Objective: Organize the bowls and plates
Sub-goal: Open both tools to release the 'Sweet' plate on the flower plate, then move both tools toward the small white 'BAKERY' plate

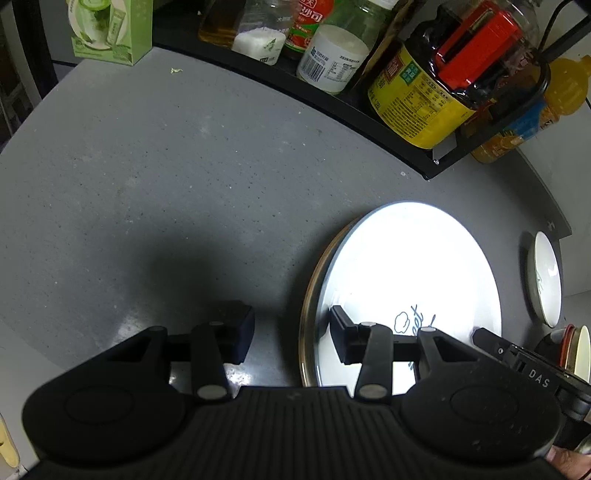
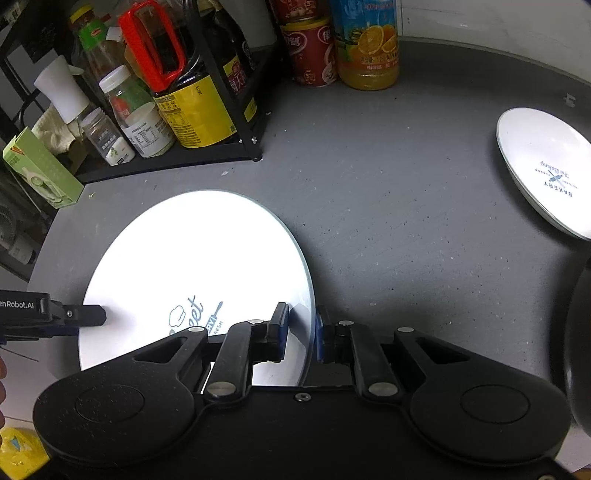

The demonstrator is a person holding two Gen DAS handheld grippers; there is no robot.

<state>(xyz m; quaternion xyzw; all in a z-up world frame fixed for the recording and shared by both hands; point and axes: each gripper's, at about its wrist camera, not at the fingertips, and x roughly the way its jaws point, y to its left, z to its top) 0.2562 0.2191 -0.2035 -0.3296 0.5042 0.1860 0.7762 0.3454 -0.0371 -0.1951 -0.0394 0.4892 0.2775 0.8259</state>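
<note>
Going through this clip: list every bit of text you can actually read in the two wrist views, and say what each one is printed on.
"BAKERY": small white plate, seen upside down; the script above it is too blurred.
"eet", start hidden: large white plate.
"enRobot.AI", cut off at the frame edge: left gripper body.
"DAS": right gripper body.
Labels on the yellow-labelled bottle, white jar and orange juice bottle: too small to read.

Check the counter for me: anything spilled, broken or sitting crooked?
No spill or damage shows. The large white plate sits tilted, its edge pinched by the right tongs; a small green scrap lies by the green box.
</note>
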